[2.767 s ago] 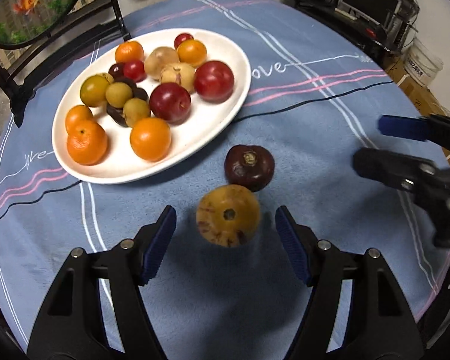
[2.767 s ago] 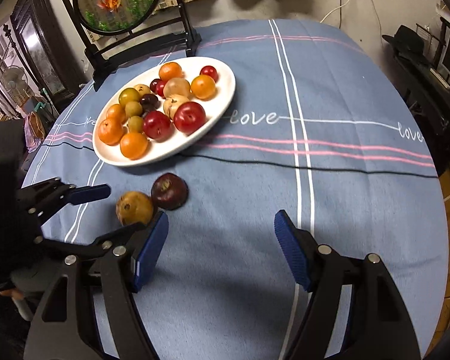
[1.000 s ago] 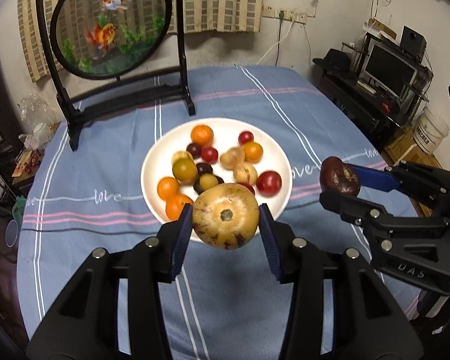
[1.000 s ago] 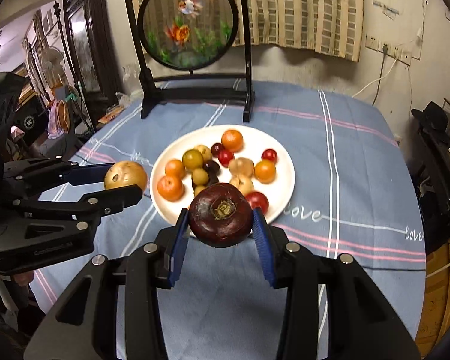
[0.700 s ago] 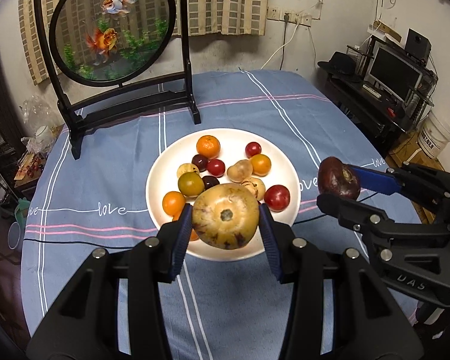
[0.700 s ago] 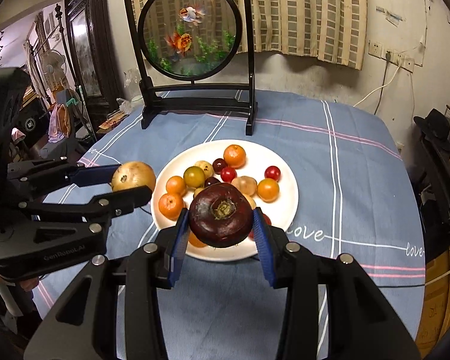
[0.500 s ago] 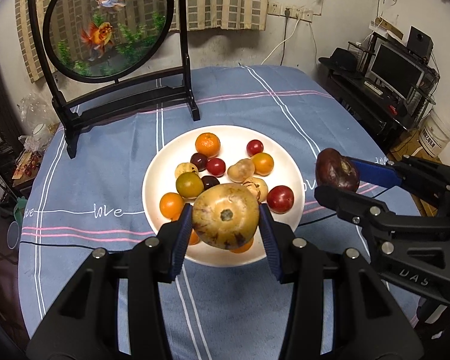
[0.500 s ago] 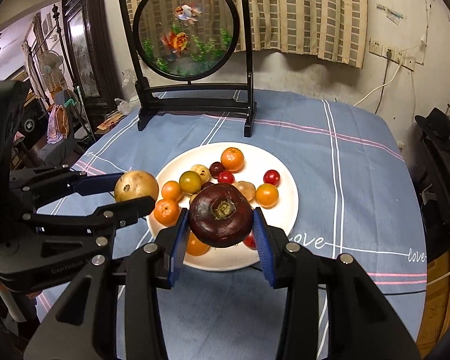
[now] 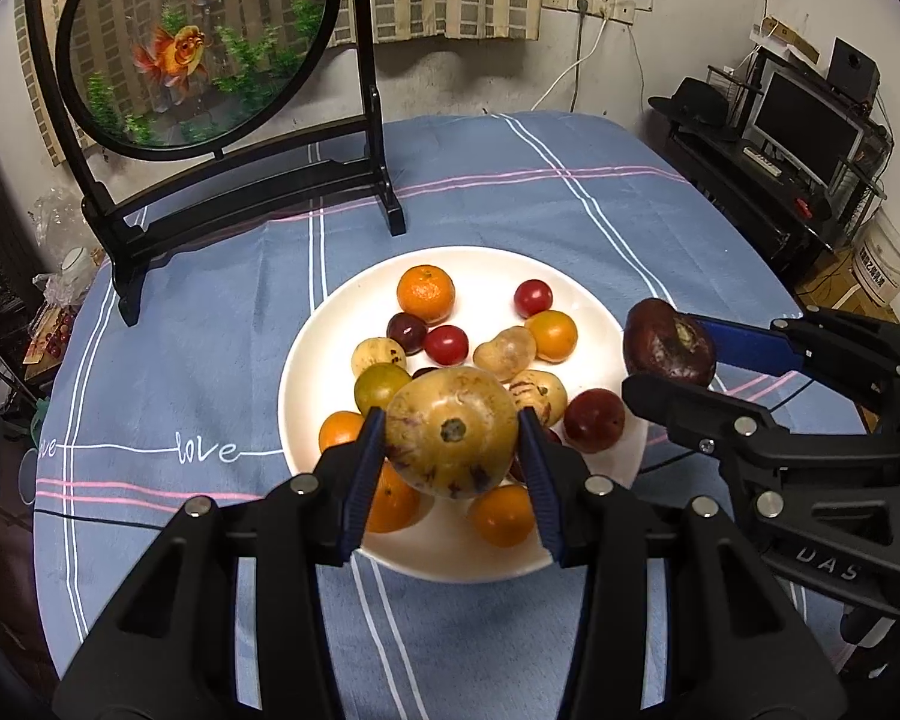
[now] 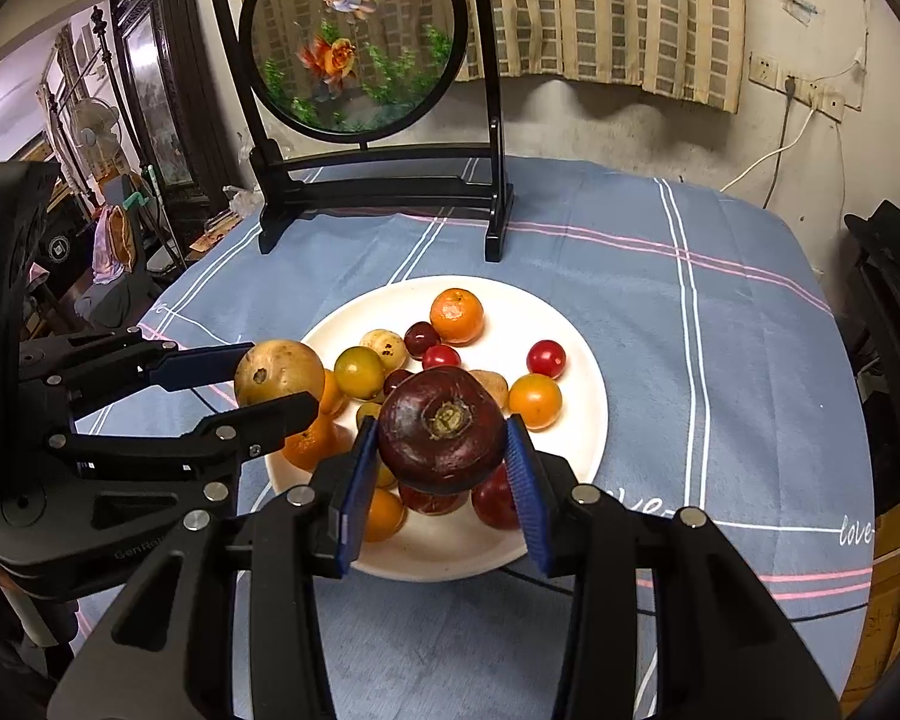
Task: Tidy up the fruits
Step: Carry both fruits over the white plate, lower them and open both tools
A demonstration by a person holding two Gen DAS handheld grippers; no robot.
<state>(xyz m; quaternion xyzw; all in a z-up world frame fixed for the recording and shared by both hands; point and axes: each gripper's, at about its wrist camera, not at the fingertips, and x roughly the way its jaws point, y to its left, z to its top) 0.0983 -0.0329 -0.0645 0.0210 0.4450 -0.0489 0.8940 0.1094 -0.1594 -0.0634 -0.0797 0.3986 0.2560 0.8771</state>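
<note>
Since a moment ago both grippers have carried their fruit closer over the white plate, which now sits larger and lower in each view.

Left wrist view: the left gripper is clamped part-way closed on a round yellow fruit with brown speckles, held in the air above the near side of the plate. Small oranges, red plums and pale fruits lie heaped on the plate beneath it. To the right, the right gripper shows from the side, pinching a dark purple fruit above the plate's right rim. A desk with a monitor stands at far right.

Right wrist view: the dark purple fruit fills the centre, gripped between blue pads, hiding some fruit below. The left gripper appears at left. Only here, a fan and dark cabinet show. A round goldfish screen stands behind the plate on the blue tablecloth.
</note>
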